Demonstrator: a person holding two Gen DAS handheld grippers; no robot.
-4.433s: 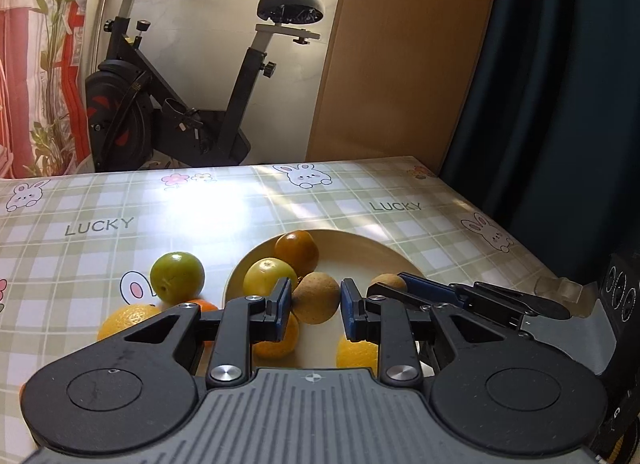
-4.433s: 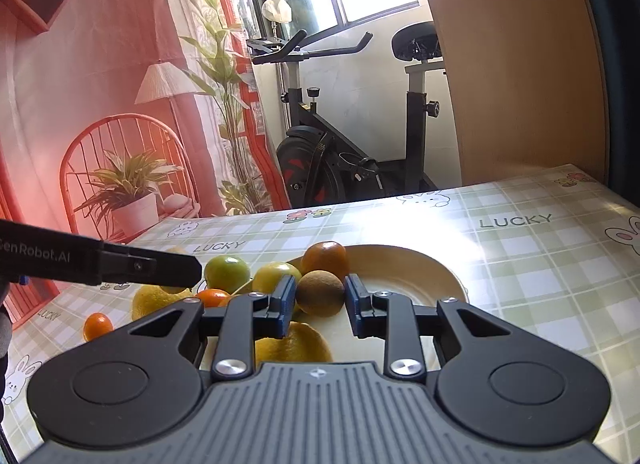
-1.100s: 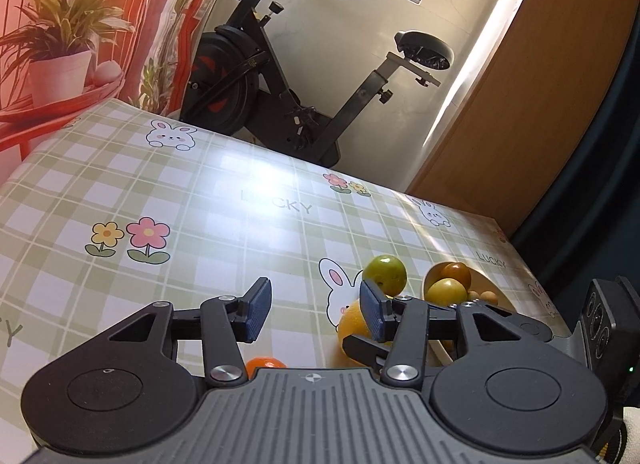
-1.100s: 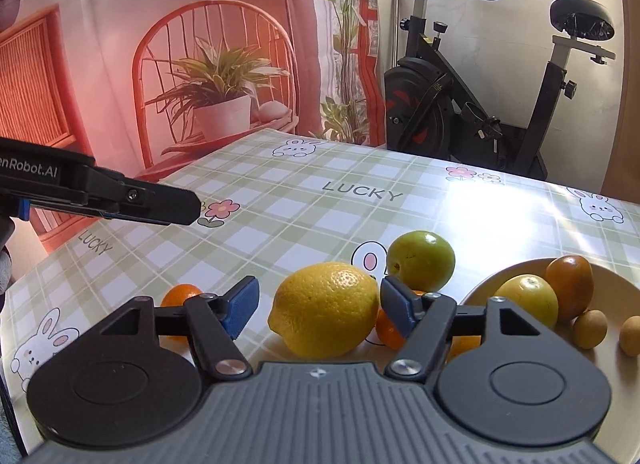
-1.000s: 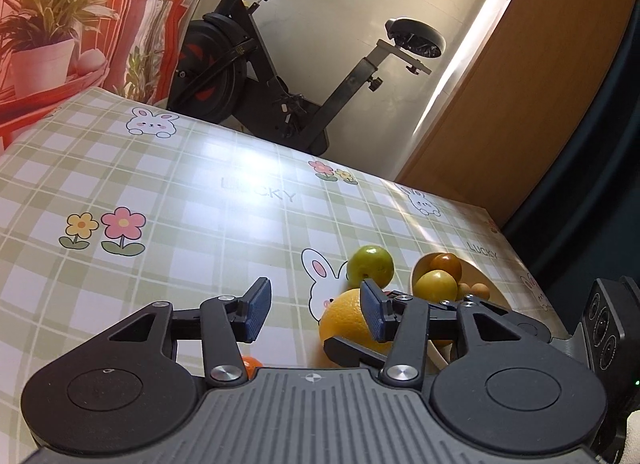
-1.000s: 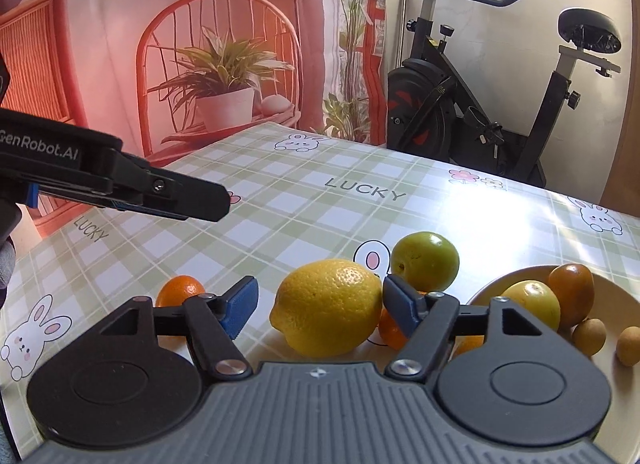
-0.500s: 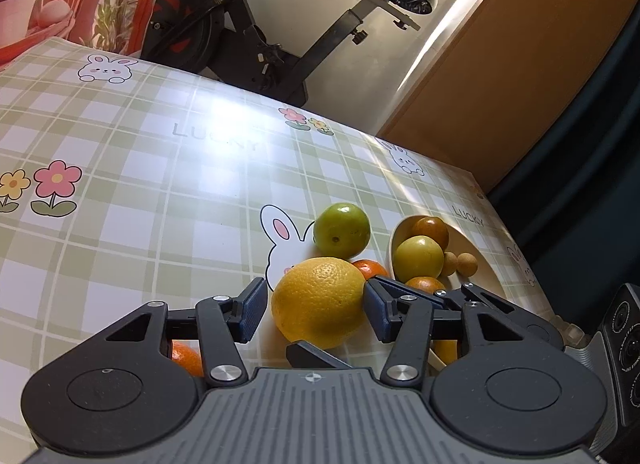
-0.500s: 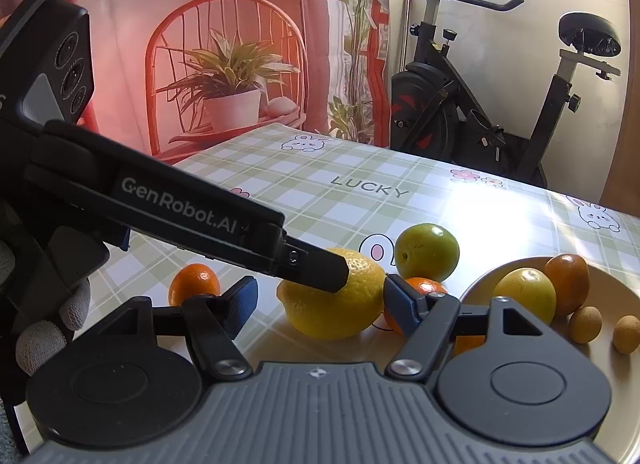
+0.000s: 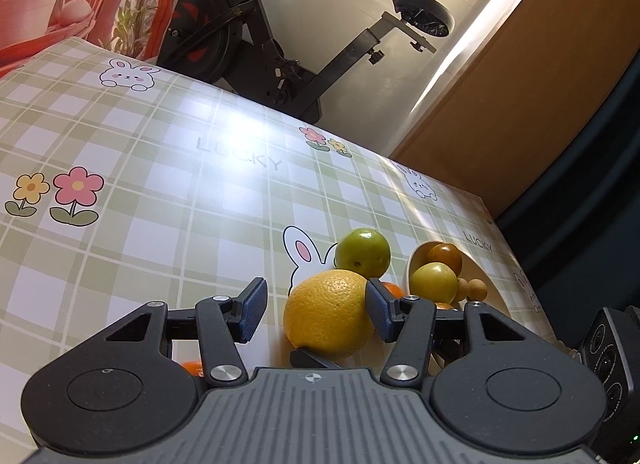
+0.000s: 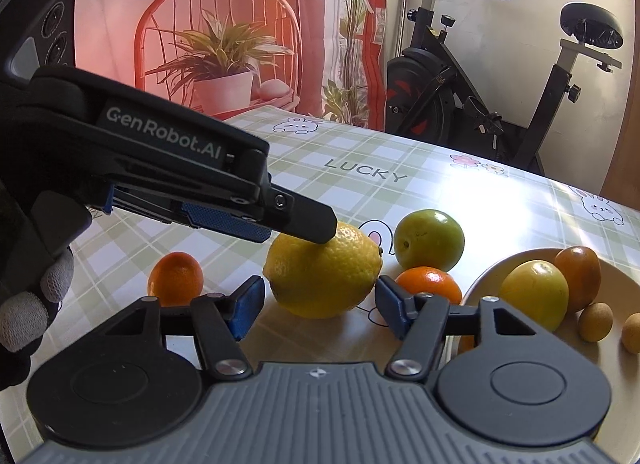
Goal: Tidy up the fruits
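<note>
Since half a second ago, closed in: left gripper (image 9: 315, 311) and right gripper (image 10: 320, 306), both spread wide, flanking big dimpled yellow lemon (image 10: 323, 272).

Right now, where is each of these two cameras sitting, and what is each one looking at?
Left wrist: rides the left tool, looking along its open fingers at the lemon, with the plate beyond.
Right wrist: rides the right tool, open around the same lemon; the left tool and a gloved hand show at left.
Shared: lemon, green fruit, plate, exercise bike.
</note>
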